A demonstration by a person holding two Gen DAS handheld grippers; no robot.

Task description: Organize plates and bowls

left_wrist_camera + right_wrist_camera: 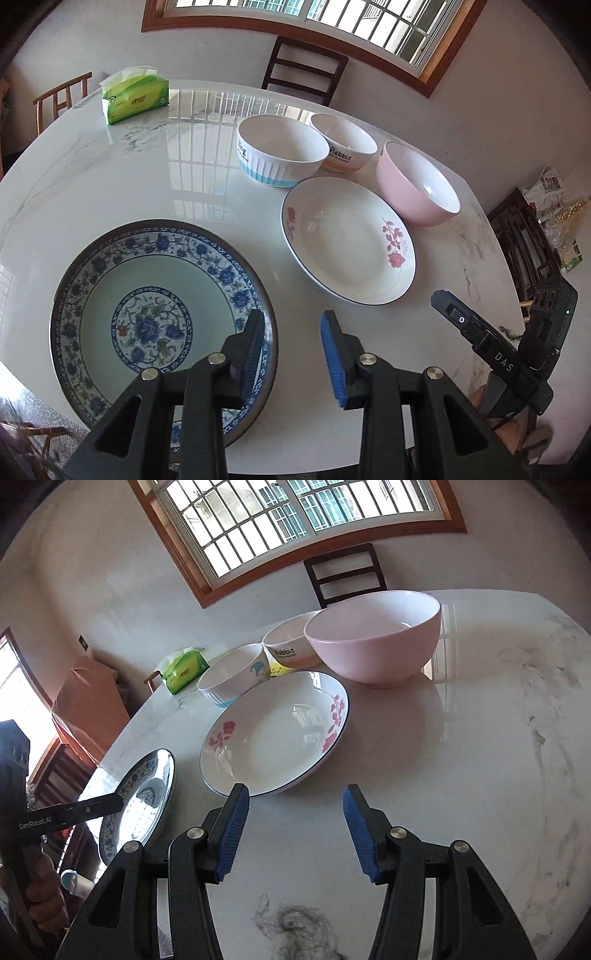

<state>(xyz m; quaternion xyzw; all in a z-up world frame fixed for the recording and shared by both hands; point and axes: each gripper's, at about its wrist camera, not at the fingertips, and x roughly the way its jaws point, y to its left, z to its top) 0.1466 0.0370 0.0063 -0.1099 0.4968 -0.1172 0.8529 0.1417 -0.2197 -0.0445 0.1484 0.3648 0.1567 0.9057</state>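
The blue-patterned plate (162, 325) had a dark rim; both the left gripper (293, 354) and right gripper (295, 830) stood open, holding nothing.

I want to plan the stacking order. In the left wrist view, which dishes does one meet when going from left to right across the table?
blue patterned plate → blue-striped bowl → Rabbit bowl → pink bowl. The rose plate spans under the bowls, so I leave it out.

Blue plate (155, 317): near rim hidden behind left finger (251, 347).
Rabbit bowl (291, 642): partly behind pink bowl (373, 638).
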